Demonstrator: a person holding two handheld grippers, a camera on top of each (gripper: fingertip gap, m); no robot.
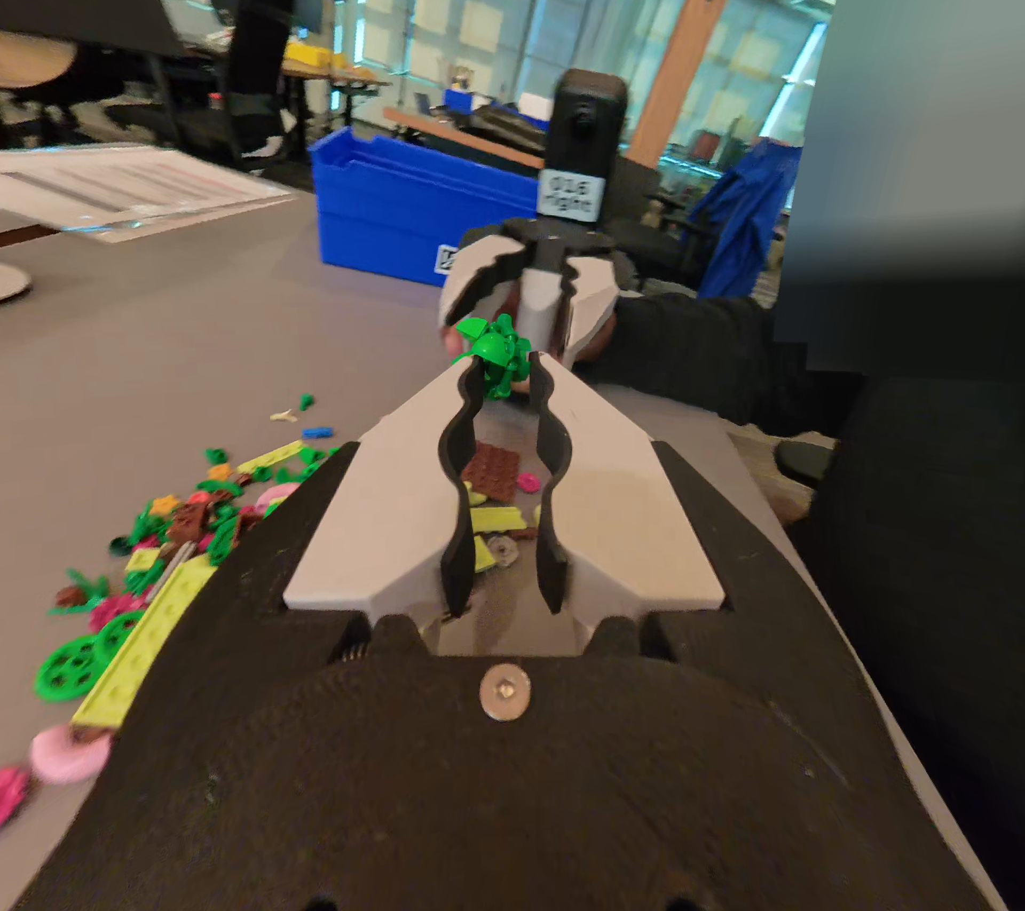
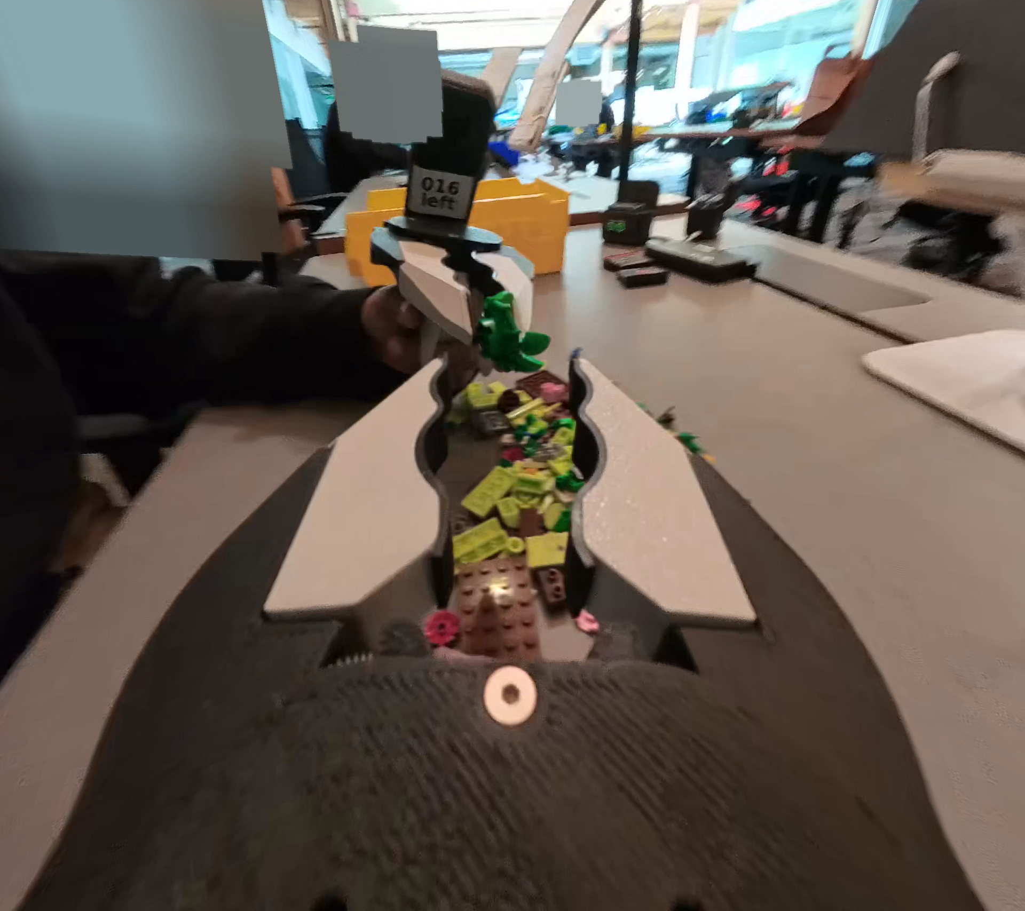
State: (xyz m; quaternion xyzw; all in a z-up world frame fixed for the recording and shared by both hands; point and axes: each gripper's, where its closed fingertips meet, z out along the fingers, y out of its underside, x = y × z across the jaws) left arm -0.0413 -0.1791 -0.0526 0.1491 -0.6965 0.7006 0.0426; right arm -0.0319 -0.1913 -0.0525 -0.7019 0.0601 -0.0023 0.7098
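Gripping a green leafy brick cluster (image 1: pixel 498 355) at their tips, the left tongs (image 1: pixel 502 363) hold it lifted above the grey worktop (image 1: pixel 194 330). In the right wrist view the same cluster (image 2: pixel 507 332) sits pinched between the left tongs (image 2: pixel 491 324), angled downward, with a hand (image 2: pixel 391 324) on the handle behind them. Right tongs (image 2: pixel 507 368) are parted, nothing between the fingers, hovering over a pile of loose bricks (image 2: pixel 521 474): lime-yellow plates, small green bits, a large brown studded plate (image 2: pixel 499 607), a magenta flower piece (image 2: pixel 442 626) just left of it. From the left wrist view the right tongs (image 1: pixel 516 291) face the camera just behind the cluster; whether they touch it, cannot tell. More bricks are scattered left of the left tongs: green wheel-like rounds (image 1: pixel 72 662), a long lime plate (image 1: pixel 144 640), a pink round piece (image 1: pixel 66 754), a brown plate (image 1: pixel 493 477) seen between the fingers. Blue bin (image 1: pixel 410 213) stands on the worktop well behind, yellow bin (image 2: pixel 527 224) on the far side in the right view. Both views are motion-blurred.
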